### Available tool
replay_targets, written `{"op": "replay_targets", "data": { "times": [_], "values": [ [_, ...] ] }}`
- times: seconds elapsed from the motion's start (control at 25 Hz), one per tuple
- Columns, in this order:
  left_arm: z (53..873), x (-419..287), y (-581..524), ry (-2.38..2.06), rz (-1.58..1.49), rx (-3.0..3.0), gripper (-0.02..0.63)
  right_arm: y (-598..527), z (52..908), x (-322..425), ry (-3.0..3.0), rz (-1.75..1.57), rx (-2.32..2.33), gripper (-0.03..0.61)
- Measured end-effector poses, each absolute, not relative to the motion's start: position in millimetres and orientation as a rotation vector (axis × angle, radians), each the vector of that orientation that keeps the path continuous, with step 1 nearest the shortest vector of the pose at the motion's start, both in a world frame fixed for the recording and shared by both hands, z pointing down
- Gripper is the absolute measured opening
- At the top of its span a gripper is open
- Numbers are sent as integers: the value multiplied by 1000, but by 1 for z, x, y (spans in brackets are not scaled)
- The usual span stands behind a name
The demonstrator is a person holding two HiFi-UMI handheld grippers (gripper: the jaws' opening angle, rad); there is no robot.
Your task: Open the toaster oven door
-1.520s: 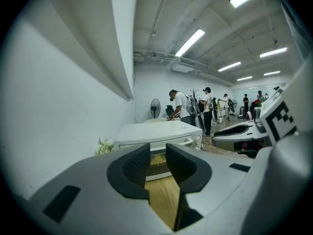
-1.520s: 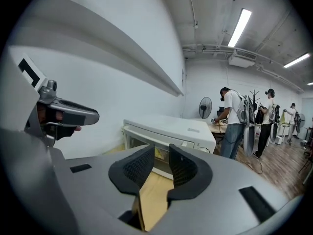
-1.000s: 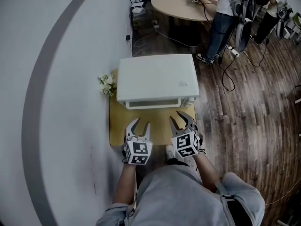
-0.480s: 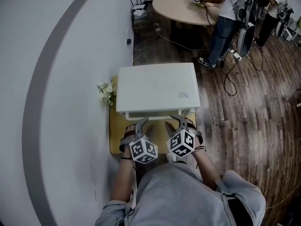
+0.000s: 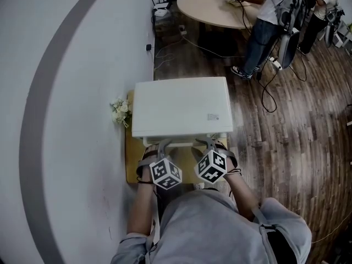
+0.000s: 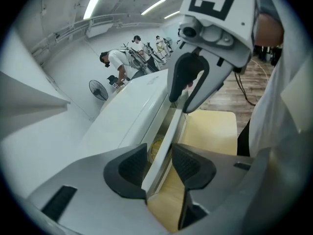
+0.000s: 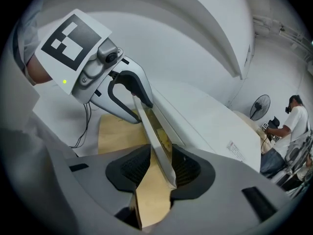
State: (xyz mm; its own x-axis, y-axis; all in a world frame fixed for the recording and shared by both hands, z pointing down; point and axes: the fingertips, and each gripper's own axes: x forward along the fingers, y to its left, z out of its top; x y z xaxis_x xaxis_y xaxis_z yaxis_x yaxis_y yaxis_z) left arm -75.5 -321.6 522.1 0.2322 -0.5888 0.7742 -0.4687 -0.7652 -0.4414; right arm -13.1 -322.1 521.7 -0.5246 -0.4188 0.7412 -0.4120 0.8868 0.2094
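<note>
A white toaster oven (image 5: 181, 106) sits on a small wooden table (image 5: 131, 169) by the wall. Its door handle, a thin white bar (image 5: 181, 141), runs along the front edge. My left gripper (image 5: 164, 144) straddles the bar's left part and my right gripper (image 5: 204, 143) its right part. In the left gripper view the bar (image 6: 167, 136) lies between the left gripper's (image 6: 159, 163) pads with gaps on both sides. The right gripper view shows the same bar (image 7: 150, 129) loose inside the right gripper (image 7: 156, 168). Both pairs of jaws have just been opening and stand open around the handle.
White flowers (image 5: 119, 111) stand at the oven's left, against the wall. Beyond it are a round table (image 5: 212, 7), standing people (image 5: 264, 21) and cables (image 5: 267, 95) on the dark wood floor. The wall closes off the left side.
Both grippers have moved forward and down from over the table to the oven's front handle, and their marker cubes have rolled. The handle now sits between each pair of jaws.
</note>
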Motion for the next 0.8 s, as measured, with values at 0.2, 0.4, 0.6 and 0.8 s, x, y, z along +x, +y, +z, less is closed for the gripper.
{"op": "replay_targets", "data": {
  "times": [0.2, 0.4, 0.6, 0.8],
  "values": [
    [527, -78, -323, 1030, -1567, -2448, 150, -324, 524, -11, -2204, 27, 589, 115],
    [533, -83, -321, 1024, -1585, -2455, 133, -325, 522, -9, -2217, 54, 620, 104],
    [533, -82, -318, 1020, -1580, -2454, 129, -322, 524, -8, -2193, 58, 659, 104],
    [535, -82, -310, 1023, -1568, -2446, 124, -315, 527, -7, -2172, 79, 667, 106]
  ]
}}
